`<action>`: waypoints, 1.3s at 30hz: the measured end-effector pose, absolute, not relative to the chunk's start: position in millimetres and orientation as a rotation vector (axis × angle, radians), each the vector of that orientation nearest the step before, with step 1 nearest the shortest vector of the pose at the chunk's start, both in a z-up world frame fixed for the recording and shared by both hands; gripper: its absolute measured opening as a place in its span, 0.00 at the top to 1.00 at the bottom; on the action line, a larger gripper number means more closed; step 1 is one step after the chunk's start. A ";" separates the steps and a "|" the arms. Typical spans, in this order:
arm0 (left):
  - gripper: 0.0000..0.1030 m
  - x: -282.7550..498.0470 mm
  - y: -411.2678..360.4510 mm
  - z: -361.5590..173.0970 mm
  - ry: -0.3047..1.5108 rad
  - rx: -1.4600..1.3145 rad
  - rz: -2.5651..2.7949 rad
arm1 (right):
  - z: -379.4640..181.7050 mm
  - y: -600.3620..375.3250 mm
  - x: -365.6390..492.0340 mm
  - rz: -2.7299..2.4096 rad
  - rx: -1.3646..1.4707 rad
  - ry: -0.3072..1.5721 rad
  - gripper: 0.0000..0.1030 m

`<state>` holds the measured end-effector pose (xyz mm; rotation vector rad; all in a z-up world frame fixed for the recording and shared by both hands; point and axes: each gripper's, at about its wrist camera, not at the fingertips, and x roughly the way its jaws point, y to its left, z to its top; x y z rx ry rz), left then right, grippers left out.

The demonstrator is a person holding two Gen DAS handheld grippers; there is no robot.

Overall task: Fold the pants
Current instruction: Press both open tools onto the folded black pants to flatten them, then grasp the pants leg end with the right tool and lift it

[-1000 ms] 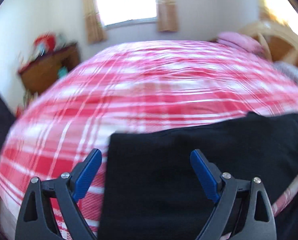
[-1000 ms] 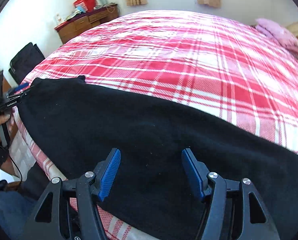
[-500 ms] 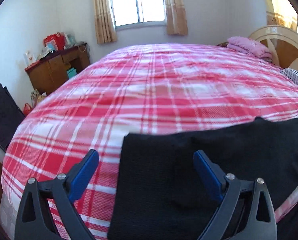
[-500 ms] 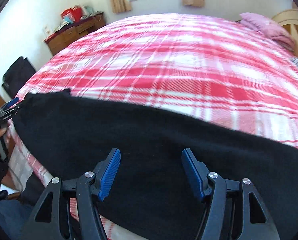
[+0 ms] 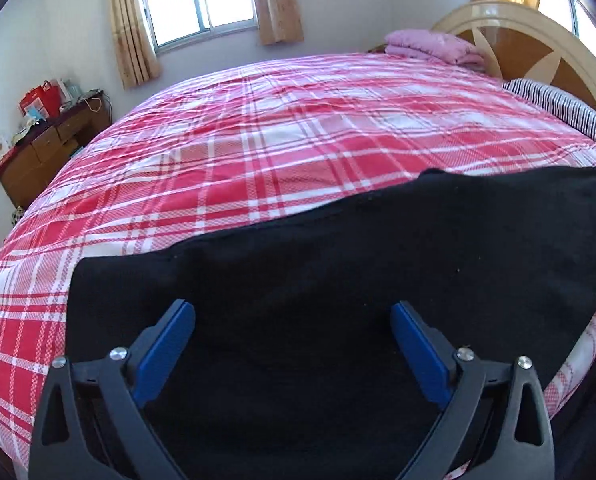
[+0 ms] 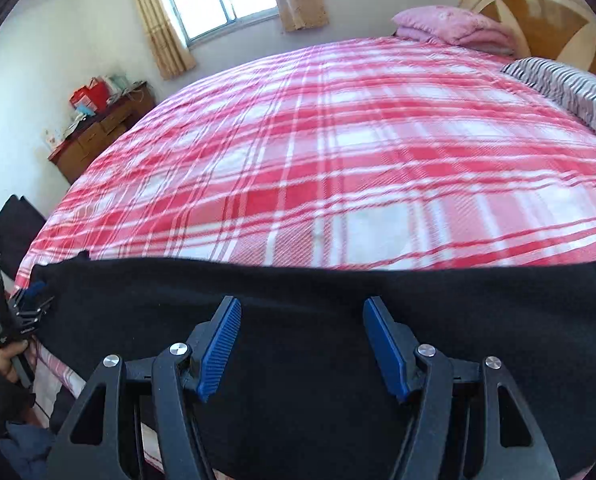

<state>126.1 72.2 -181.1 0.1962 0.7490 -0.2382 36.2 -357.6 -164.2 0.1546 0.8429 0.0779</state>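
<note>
The black pants (image 5: pixel 338 280) lie spread flat along the near edge of the bed (image 5: pixel 278 152), a long dark band on the red and white plaid cover, with their far hem running roughly parallel to that edge.

The left gripper (image 5: pixel 292 344) hangs above the pants near their left end, its blue fingers (image 5: pixel 166 348) released; they have just been opening wider, and nothing is caught between them.

The right gripper (image 6: pixel 302 344) hovers over the middle of the pants, its fingers (image 6: pixel 220 346) parted and gripping nothing, the cloth lying below them.

Seen from the right wrist, the left gripper sits at the pants' left end by the bed's near left corner, held in a hand (image 6: pixel 6 360).

A folded pink blanket (image 5: pixel 434 46) rests at the far corner by the headboard (image 5: pixel 538 40), and a striped pillow (image 6: pixel 566 84) lies beside it.
</note>
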 end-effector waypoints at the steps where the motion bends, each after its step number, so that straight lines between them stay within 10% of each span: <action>1: 0.02 126.8 72.7 -179.7 0.754 0.195 -0.238 | -157.3 -361.6 32.5 0.053 0.132 0.820 0.37; 30: 0.00 135.2 148.5 -180.1 0.738 0.004 -0.015 | -149.9 -573.4 -82.5 -0.144 0.653 0.660 0.44; 33: 0.00 135.7 141.4 -181.9 0.732 0.048 -0.019 | -151.1 -569.4 -78.3 -0.075 0.669 0.663 0.66; 39: 0.00 135.9 146.8 -180.6 0.726 0.034 -0.041 | -159.2 -579.2 -76.9 -0.070 0.703 0.634 0.69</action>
